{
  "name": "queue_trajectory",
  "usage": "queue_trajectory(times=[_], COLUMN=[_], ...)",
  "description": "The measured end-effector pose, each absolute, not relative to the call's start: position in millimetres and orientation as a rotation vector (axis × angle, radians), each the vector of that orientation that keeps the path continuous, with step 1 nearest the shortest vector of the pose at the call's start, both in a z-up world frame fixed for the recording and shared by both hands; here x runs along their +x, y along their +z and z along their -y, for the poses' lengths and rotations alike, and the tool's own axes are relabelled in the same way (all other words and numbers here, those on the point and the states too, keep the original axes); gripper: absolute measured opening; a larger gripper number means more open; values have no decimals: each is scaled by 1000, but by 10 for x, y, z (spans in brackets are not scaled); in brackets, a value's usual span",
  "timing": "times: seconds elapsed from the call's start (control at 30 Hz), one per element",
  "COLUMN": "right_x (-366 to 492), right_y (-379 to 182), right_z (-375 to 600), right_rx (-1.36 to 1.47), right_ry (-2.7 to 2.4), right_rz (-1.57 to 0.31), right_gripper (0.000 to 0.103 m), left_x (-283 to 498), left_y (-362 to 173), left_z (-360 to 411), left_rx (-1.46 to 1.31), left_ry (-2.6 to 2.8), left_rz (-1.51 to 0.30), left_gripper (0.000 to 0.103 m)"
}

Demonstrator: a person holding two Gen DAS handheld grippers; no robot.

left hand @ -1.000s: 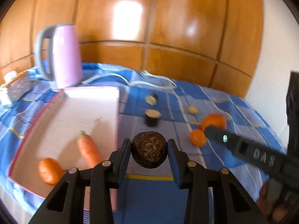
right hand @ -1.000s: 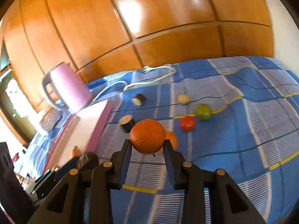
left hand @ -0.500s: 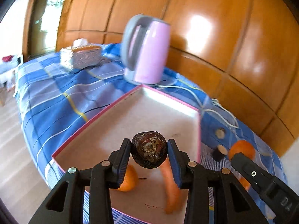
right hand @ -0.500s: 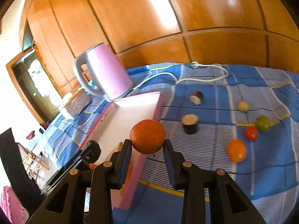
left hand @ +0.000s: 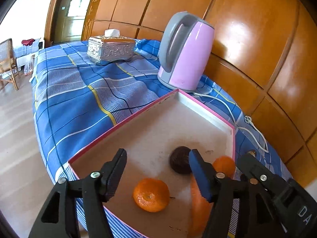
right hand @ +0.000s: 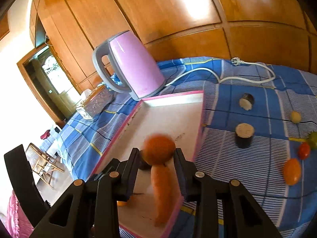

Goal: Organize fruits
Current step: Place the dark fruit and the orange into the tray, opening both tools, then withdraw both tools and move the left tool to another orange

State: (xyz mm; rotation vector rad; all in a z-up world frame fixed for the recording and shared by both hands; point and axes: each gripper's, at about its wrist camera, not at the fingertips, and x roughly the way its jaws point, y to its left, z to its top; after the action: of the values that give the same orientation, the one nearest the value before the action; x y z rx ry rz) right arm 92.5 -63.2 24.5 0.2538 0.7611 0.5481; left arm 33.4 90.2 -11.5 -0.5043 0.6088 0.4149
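Dark fruit (left hand: 180, 162) released into tray (left hand: 150, 111) as left tongs (left hand: 156, 171) were opening, now empty. Right tongs (right hand: 157, 159) were opening; orange (right hand: 158, 149) blurred between pads, grip judged loosened. Orange judged light, round, roll-prone; best taken across middle.

We see glossy lacquered wood panels (left hand: 247, 29) across the top of frame, glare patches on them. Kettle (left hand: 186, 53): smooth pink shell, looks plastic, grey matt handle. Checked woven cloth (left hand: 83, 91) mid-left, matt. Tissue box (left hand: 111, 49) upper left: embossed shiny silver finish. Tray (left hand: 158, 123) at centre: matt off-white floor, scuffed, pink edge. Mandarin (left hand: 151, 194): pitted, slightly shiny peel
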Motion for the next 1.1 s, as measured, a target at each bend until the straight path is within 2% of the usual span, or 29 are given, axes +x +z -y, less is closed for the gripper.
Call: queue_trajectory(times=[0.07, 0.2, 0.3, 0.4, 0.83, 1.1], right_x=[934, 910, 871, 826, 606, 555], right_y=[244, 243, 250, 265, 158, 120], right_z=[604, 655, 743, 841, 1542, 2048], right_rx=[250, 249, 255, 224, 137, 195], right_ry=[553, 544, 522, 486, 293, 141], right_rz=[-770, -777, -774, -771, -789, -774], right_gripper=[40, 53, 58, 58, 58, 58], left_x=[332, 329, 323, 311, 358, 381], left_y=[-121, -132, -115, -103, -30, -38], left_z=[-931, -949, -904, -893, -497, -344], left_rx=[-521, -534, -514, -516, -347, -271], left_ry=[419, 414, 402, 393, 237, 186], left_rz=[-611, -614, -607, -593, -602, -620], left_gripper=[70, 71, 71, 74, 74, 74])
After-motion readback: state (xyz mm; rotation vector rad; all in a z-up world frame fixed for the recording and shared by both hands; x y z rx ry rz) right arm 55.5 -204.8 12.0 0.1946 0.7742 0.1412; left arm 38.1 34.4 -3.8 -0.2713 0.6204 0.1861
